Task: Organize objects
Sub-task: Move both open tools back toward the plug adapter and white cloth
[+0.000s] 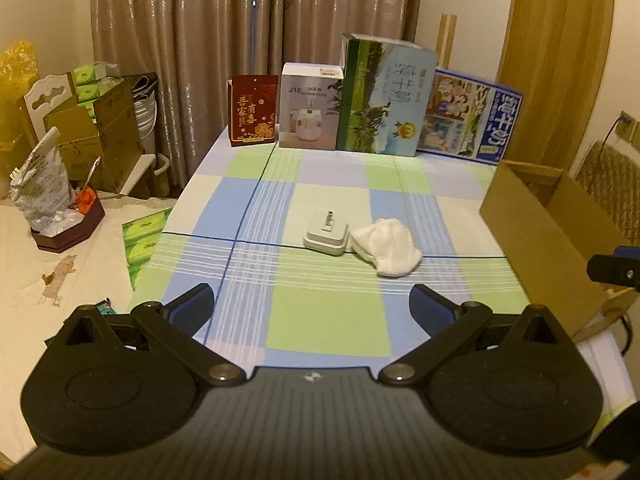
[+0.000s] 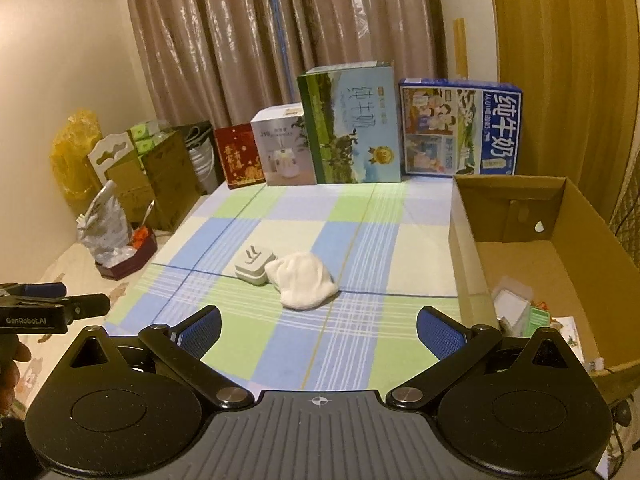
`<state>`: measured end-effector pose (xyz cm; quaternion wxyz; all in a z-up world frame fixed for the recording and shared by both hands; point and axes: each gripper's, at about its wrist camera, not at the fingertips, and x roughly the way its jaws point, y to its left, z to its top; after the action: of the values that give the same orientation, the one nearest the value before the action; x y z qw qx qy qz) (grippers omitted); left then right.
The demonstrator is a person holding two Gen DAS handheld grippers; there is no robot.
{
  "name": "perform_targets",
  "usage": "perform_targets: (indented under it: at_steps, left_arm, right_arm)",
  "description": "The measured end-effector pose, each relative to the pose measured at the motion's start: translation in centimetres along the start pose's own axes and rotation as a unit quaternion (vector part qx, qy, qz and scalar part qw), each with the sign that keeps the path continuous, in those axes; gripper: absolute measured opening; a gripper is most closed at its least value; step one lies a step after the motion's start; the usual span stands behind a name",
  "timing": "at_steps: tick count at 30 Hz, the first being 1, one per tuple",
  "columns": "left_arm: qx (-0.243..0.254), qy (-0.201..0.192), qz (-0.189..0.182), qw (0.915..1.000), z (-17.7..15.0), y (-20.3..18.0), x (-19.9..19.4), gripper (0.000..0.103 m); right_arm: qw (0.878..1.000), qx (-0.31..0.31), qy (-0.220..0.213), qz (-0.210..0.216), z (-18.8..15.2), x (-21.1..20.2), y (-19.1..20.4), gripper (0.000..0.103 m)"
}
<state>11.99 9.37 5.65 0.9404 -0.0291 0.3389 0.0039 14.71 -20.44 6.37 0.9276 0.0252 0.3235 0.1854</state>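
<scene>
A white plug adapter (image 1: 327, 235) (image 2: 255, 267) lies mid-table on the checked cloth (image 1: 328, 320), touching a crumpled white sock (image 1: 387, 247) (image 2: 303, 280) on its right. My left gripper (image 1: 312, 308) hovers open near the table's front edge, well short of both, nothing between its fingers. My right gripper (image 2: 319, 330) is likewise open and empty, with the sock ahead of it and slightly left. An open cardboard box (image 2: 552, 248) (image 1: 536, 236) stands at the table's right side, with small packets on its floor.
Four upright boxes line the far edge: a red one (image 1: 253, 110), a white one (image 1: 310, 110), a green milk carton (image 1: 384, 100) and a blue milk carton (image 1: 466, 120). Cartons, bags and a dark tray (image 1: 68, 228) clutter the surface left of the table.
</scene>
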Motion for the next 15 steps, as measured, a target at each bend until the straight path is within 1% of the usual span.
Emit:
perform_targets:
  at_steps: [5,7,11,15]
  left_arm:
    - [0.006,0.01,0.001,0.9999,0.4,0.5,3.1,0.102]
    - [0.013,0.011,0.006,0.9998,0.5,0.6,4.6,0.102]
    - [0.029,0.017,0.015,0.9993,0.7,0.7,8.1,0.101]
    - [0.04,0.024,0.016,0.9988,1.0,0.8,11.4,0.101]
  right_arm:
    - [1.0,0.004,0.009,0.0,0.0,3.7,-0.1,0.101]
    - [1.0,0.002,0.012,0.0,-0.1,5.5,-0.1,0.101]
    - [1.0,-0.014,0.024,0.0,-0.5,9.0,0.2,0.101]
    - [0.999,-0.026,0.031,0.002,-0.8,12.5,0.5,0.101]
